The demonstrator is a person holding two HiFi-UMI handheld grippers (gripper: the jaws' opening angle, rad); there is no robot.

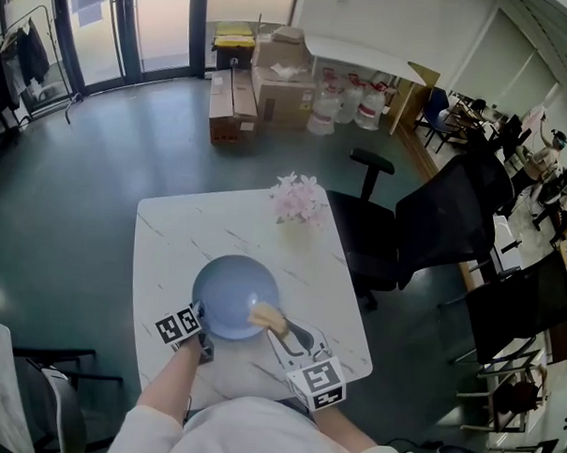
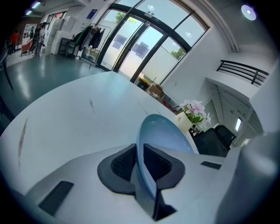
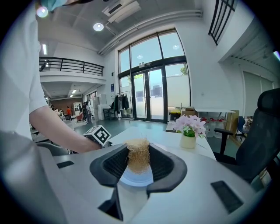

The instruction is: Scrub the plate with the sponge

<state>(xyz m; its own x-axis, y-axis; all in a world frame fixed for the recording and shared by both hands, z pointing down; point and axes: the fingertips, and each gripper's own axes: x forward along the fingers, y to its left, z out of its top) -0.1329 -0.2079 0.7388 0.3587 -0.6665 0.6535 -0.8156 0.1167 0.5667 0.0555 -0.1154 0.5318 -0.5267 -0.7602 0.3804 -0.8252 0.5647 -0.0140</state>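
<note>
Both hold: left tongs (image 2: 141, 161) pinch the plate (image 1: 231, 301) rim, right tongs (image 3: 138, 163) clamp the half-hidden sponge (image 1: 267, 316)

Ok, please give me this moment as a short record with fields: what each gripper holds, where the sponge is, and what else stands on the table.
Left gripper: shut on the rim of the blue plate
Right gripper: shut on the straw-coloured sponge
Sponge position: over the plate's near right part, seemingly touching it
Table: white with faint marbling
Also on the table: pot of pink flowers, at the far edge, apart from the plate
Beside the table: black office chair
</note>
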